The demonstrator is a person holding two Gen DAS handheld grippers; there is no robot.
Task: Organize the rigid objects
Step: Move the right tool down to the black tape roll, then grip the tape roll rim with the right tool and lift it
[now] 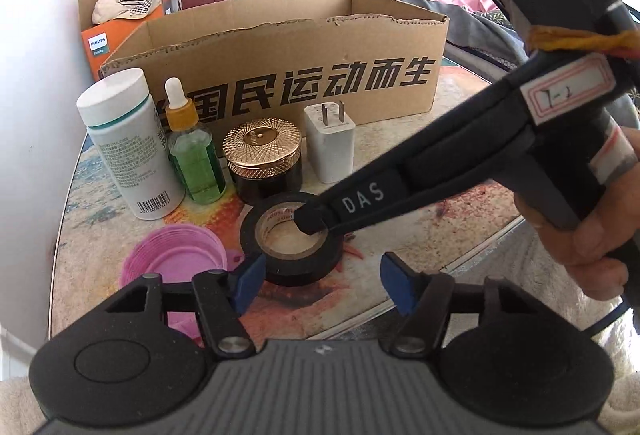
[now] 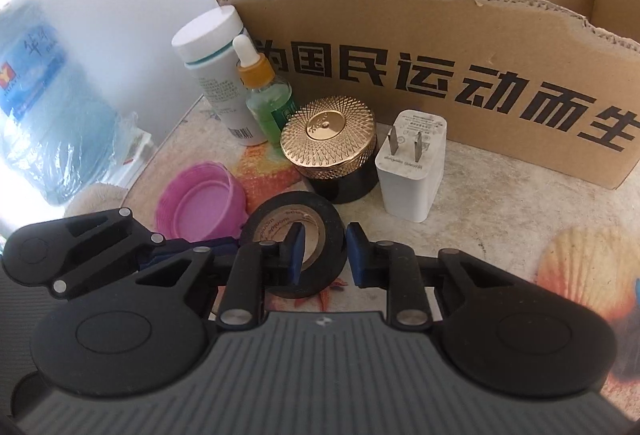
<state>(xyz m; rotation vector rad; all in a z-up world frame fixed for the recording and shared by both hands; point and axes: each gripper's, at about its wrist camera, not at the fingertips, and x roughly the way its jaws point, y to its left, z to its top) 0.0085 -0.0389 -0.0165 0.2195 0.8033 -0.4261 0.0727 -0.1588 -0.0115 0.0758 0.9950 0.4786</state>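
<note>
Tape (image 2: 298, 243) is lying flat on the table (image 2: 500, 203), in front of the box (image 2: 440, 75), and serving as the landmark here. Right gripper (image 2: 322, 255) is straddling the tape's right wall: one blue finger (image 2: 295, 255) is sitting inside the core hole, the other is standing just outside the rim with a sliver of gap, so jaws are at narrow spread and not yet pinching. In the left wrist view the right gripper (image 1: 316, 221) is coming in from the right, tip dipping into the tape (image 1: 292, 239).

Left gripper (image 1: 324, 281) is hovering just near of the tape, jaws spread wide, holding nothing; its left finger (image 1: 250, 281) is showing right at the tape's near-left edge, contact unclear.

Counts, one of each:
- one pink lid (image 2: 200, 203), left of the tape, open side up
- one jar (image 2: 332, 151) with gold cap, just behind the tape
- one white charger (image 2: 414, 171), behind-right of the tape, prongs up
- one green dropper bottle (image 2: 266, 95), behind-left of the tape
- one white bottle (image 2: 216, 67), farther behind-left, beside the dropper
- one box, open-topped, behind all of them
</note>
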